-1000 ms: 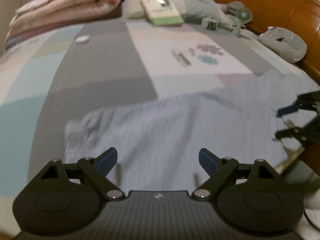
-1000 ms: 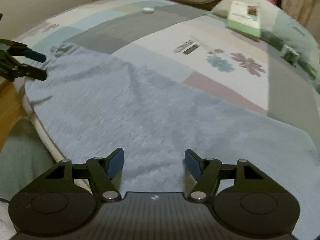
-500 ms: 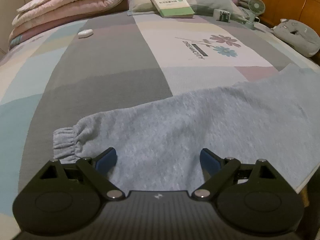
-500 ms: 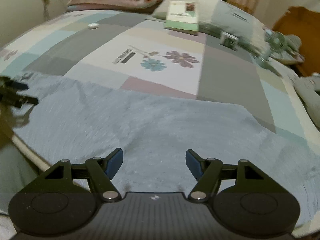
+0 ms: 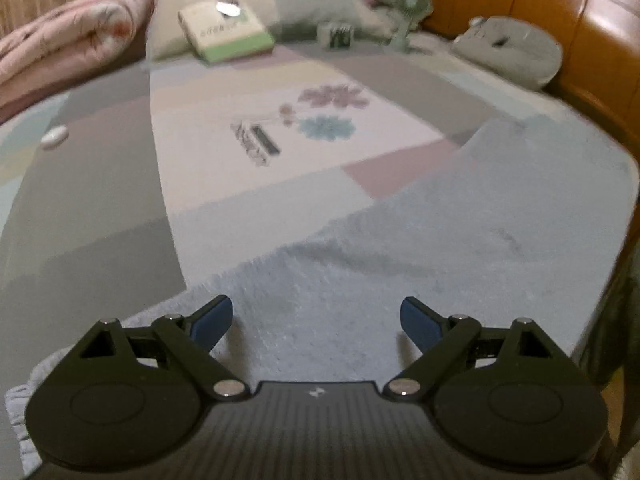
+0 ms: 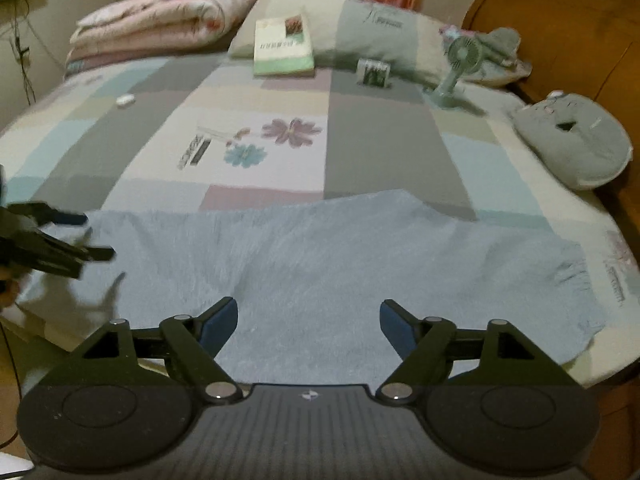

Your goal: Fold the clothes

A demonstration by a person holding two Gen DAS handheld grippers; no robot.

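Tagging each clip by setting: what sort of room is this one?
Most likely a home bedroom. A bed with a patchwork bedspread and wooden headboard fills the view, with a pillow and a folded pink quilt at its head.

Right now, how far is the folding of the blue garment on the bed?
Done: the light blue garment lies spread flat near the bed's front edge, with no fold visible yet. In hand: nothing; the left tool and the right tool are both open above the fabric, gripping none of it. Left: take hold of the cloth, then make every fold.
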